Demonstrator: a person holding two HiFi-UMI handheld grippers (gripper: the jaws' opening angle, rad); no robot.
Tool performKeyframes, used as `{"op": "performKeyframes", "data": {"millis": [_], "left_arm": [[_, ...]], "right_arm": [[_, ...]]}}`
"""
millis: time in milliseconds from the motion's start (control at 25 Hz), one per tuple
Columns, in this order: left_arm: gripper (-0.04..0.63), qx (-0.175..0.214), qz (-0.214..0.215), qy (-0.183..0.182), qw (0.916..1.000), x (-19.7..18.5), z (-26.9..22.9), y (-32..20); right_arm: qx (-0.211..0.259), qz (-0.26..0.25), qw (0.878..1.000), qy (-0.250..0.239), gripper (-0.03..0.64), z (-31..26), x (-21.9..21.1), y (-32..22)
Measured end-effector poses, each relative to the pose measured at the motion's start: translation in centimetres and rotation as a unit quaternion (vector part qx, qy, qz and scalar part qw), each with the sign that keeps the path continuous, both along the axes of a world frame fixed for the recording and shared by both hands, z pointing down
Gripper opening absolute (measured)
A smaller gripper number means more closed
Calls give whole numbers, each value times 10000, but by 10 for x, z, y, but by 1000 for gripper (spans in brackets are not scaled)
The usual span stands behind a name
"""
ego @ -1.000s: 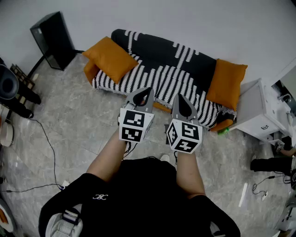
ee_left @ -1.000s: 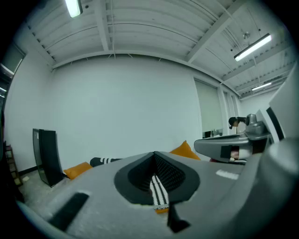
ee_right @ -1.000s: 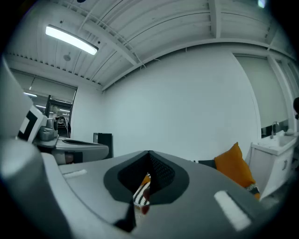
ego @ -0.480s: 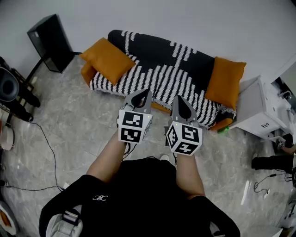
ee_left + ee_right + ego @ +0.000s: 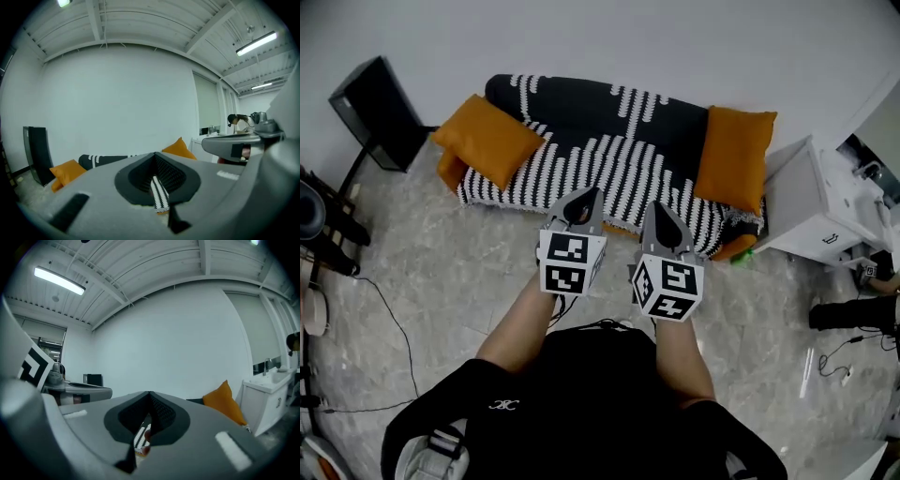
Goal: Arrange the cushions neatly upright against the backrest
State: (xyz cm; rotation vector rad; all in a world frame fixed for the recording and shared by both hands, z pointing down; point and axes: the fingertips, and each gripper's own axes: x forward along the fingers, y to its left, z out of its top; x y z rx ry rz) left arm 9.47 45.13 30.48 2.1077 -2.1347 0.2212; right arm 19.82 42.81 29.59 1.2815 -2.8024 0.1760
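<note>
A sofa [image 5: 609, 159] under a black-and-white striped cover stands against the white wall. One orange cushion [image 5: 487, 141] lies flat across its left end, over the armrest. A second orange cushion [image 5: 733, 159] stands upright at the right end. My left gripper [image 5: 583, 199] and right gripper [image 5: 661, 214] are held side by side in front of the sofa's middle, short of its front edge, both shut and empty. In the left gripper view both cushions [image 5: 68, 170] [image 5: 178, 148] show beyond the shut jaws. The right gripper view shows only the right cushion [image 5: 224, 402].
A black speaker [image 5: 378, 112] stands on the floor left of the sofa, with a dark stand [image 5: 321, 225] and a cable [image 5: 394, 309] further left. A white cabinet [image 5: 811, 211] sits close to the sofa's right end. Grey tiled floor lies between me and the sofa.
Both grippers, still shut, have come nearer the sofa together. In the head view the sofa has shifted left and up, and the white cabinet now shows more fully.
</note>
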Motion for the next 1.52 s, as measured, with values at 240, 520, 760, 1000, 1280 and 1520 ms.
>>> {"op": "performKeyframes", "data": {"millis": [240, 520, 760, 1000, 1280, 1520], "left_arm": [[8, -31, 196, 21, 9998, 56, -3, -69], [8, -66, 371, -17, 9993, 124, -3, -127], [8, -124, 507, -98, 9986, 167, -3, -168], [8, -205, 786, -88, 9967, 198, -3, -207], [8, -234, 1245, -166, 9918, 231, 10, -253], [8, -233, 1509, -200, 9881, 241, 12, -320]], "right_arm": [[-140, 218, 9997, -39, 5, -3, 59, -69], [-108, 317, 9994, -45, 5, -6, 120, -125], [-204, 474, 9987, -16, 5, -2, 163, -161], [-304, 767, 9966, -55, 5, 1, 196, -189], [-365, 1213, 9919, 13, 5, 18, 228, -225], [-533, 1501, 9872, -127, 5, 20, 241, -283]]}}
